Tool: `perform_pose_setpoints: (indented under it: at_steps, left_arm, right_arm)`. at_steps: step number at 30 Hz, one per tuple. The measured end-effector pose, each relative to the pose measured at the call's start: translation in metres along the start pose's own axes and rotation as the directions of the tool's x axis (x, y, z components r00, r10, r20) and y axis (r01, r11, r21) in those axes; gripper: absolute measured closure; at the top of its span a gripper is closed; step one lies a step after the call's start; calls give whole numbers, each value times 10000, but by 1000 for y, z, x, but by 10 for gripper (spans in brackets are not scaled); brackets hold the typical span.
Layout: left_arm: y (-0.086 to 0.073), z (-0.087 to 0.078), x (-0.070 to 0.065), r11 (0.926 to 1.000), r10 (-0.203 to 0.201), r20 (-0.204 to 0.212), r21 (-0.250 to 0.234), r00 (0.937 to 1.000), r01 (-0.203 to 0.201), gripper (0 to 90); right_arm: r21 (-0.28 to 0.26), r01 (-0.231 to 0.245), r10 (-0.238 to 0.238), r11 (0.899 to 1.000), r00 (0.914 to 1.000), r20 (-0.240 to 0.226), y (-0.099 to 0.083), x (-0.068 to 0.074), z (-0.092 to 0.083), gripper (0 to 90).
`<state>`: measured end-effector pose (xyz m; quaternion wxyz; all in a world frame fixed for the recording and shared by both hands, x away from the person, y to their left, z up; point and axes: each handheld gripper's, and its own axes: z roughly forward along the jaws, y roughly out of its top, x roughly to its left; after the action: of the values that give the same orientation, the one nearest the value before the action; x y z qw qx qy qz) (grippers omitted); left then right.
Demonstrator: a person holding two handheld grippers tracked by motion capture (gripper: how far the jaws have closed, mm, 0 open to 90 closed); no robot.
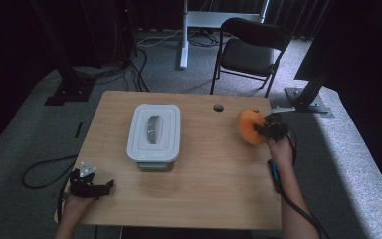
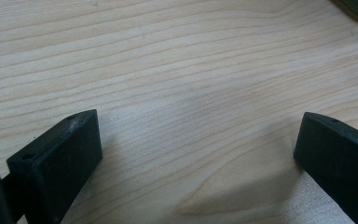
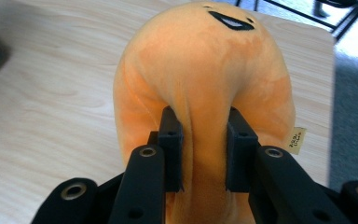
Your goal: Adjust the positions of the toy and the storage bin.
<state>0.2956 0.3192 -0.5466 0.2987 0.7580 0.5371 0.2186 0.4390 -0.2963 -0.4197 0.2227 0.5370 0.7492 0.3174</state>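
Your lidded container sits on the desk left of the plush toy, with a chair behind the desk.

Orange plush toy, black mouth stitched on top, pinched at table's far right edge.

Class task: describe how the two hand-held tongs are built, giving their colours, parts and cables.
Both tongs are black. The left tongs carry a grey three-cornered plate and have blocky, square-ended jaws. The right tongs show linkage arms with metal-ringed pivot holes and trail a black cable.
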Motion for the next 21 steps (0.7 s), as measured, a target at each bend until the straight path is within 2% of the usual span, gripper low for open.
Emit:
perform_pose_setpoints:
  at_steps: [1, 8, 9, 11, 15, 18, 21]
  left_arm:
    - [0, 0, 0, 10000, -3, -1, -3, 10000, 3, 12]
    - [0, 0, 0, 10000, -2, -2, 0, 10000, 2, 12]
    - [0, 0, 0, 10000, -3, -2, 0, 10000, 3, 12]
    - [0, 0, 0, 10000, -5, -2, -1, 10000, 5, 12]
    - [0, 0, 0, 10000, -3, 0, -1, 10000, 3, 12]
    - [0, 0, 0, 10000, -3, -1, 0, 10000, 3, 12]
    - [0, 0, 0, 10000, -2, 0, 2, 10000, 2, 12]
  right_arm:
    - [-28, -157, 157, 9999, 9998, 146, 0, -9, 0, 728]
    - [33, -504, 501, 9987, 9970, 596, 2, -26, 4, 727]
    - [34, -745, 740, 9972, 9945, 740, 1, -32, 11, 727]
    - [39, -895, 889, 9960, 9928, 808, -1, -34, 16, 727]
    - [302, -1102, 1082, 9935, 9923, 609, -6, -35, 31, 719]
    - [857, -1176, 1133, 9894, 9921, 532, -14, -35, 45, 685]
    - [673, -1297, 1274, 9893, 9911, 379, -19, -36, 47, 654]
